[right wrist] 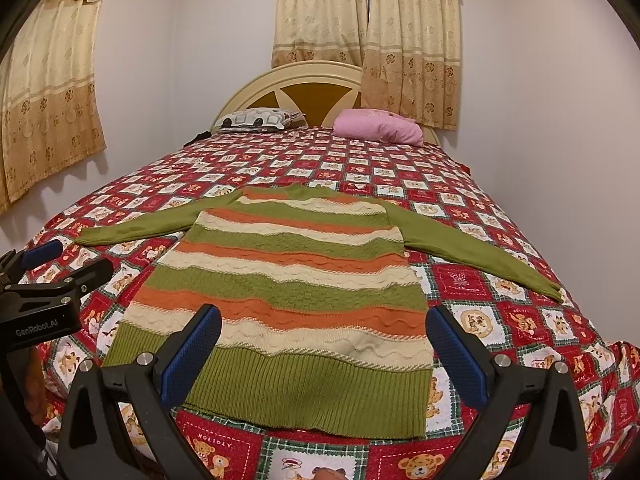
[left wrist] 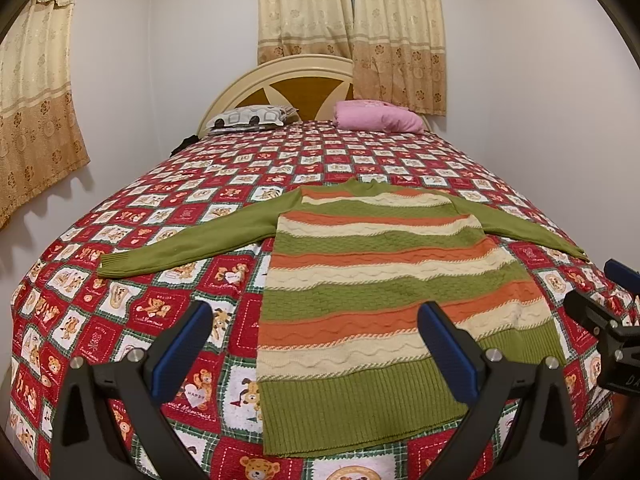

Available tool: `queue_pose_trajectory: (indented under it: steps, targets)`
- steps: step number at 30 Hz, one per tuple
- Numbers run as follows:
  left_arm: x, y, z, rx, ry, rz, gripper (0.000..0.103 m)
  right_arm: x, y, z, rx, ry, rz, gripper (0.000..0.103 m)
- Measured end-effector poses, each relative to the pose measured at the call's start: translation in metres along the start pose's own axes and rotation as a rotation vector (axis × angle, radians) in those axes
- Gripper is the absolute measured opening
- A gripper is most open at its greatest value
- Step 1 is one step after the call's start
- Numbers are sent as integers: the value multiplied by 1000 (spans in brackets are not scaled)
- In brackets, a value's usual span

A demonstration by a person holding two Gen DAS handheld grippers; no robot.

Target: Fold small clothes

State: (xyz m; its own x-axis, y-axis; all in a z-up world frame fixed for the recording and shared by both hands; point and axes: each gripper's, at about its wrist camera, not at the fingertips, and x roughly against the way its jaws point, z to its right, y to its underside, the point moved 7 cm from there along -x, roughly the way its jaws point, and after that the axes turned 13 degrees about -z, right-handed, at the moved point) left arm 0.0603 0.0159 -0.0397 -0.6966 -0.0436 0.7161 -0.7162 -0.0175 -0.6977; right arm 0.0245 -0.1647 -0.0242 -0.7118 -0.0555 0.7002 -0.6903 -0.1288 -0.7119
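Note:
A striped knit sweater [left wrist: 372, 280] [right wrist: 288, 276] in green, orange and cream lies flat on the bed, hem toward me, both green sleeves spread out sideways. My left gripper [left wrist: 314, 316] hovers open above the sweater's lower left part, nothing between its blue-padded fingers [left wrist: 182, 352]. Over the hem, my right gripper [right wrist: 324, 320] is likewise open and empty. The right gripper [left wrist: 616, 312] shows at the right edge of the left wrist view, and the left gripper [right wrist: 56, 276] at the left edge of the right wrist view.
The bed carries a red patchwork quilt [left wrist: 160, 288] [right wrist: 500, 320] with teddy-bear squares. A patterned pillow [left wrist: 248, 118] and a pink pillow [left wrist: 378, 116] lie by the headboard [left wrist: 280, 88]. Curtains [left wrist: 352, 32] hang behind and at the left wall.

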Motion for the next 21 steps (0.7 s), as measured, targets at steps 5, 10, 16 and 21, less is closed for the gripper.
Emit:
queue_pose_trajectory:
  steps: [5,10,16,21]
  targets:
    - [0,0,-1,1,-3,1,103,0,-1,1,0,-1,0,102]
    - [0,-1,-2,1,-4,1,103,0,0,1,0,0,-1,102]
    - [0,0,-3,0,-3,0,103,-1,0,0,0,-1,-2,102]
    - [0,0,-3,1,-3,1,103,-2,1,0,1,-2,-3,102]
